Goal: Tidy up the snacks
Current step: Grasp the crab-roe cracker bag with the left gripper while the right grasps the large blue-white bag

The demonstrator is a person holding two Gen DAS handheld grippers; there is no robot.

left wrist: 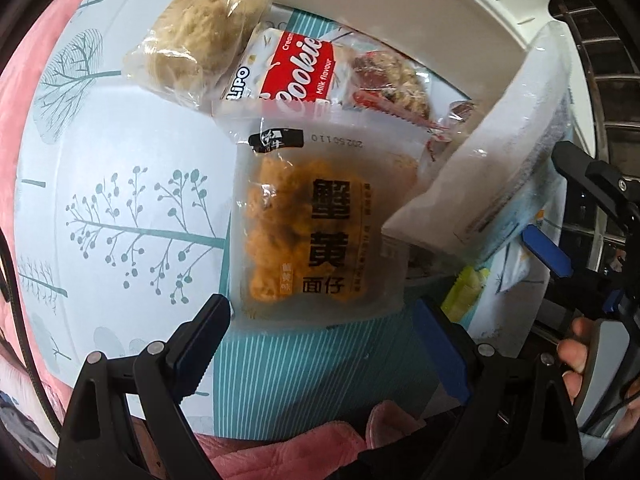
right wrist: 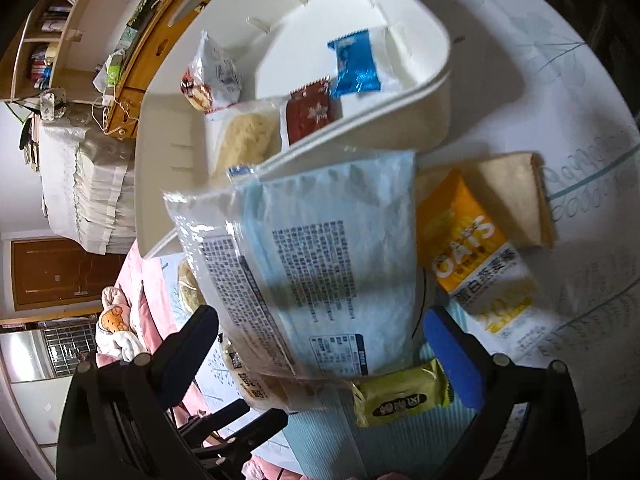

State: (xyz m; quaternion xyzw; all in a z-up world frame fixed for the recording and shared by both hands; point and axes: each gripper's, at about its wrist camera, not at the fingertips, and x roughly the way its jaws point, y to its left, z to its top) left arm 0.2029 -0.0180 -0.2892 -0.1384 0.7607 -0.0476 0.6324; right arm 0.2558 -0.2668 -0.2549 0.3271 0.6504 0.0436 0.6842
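My left gripper (left wrist: 320, 320) points down at the table, open, its fingers either side of the near edge of an orange snack packet (left wrist: 312, 236) with black characters. The pads do not press on it. My right gripper (right wrist: 316, 344) is open wide. A large pale blue packet (right wrist: 320, 272) hangs tilted and blurred between its fingers, over the near rim of the white bin (right wrist: 360, 128). In the left wrist view this packet (left wrist: 480, 184) slants at the right, with the right gripper (left wrist: 548, 200) around its end.
The bin holds a blue packet (right wrist: 354, 66), a red one (right wrist: 310, 116) and a pale noodle pack (right wrist: 248, 136). On the tree-print cloth lie an OATS packet (right wrist: 468, 248), a yellow-green packet (right wrist: 400, 400), a cookie packet (left wrist: 296, 72) and a clear beige bag (left wrist: 200, 44).
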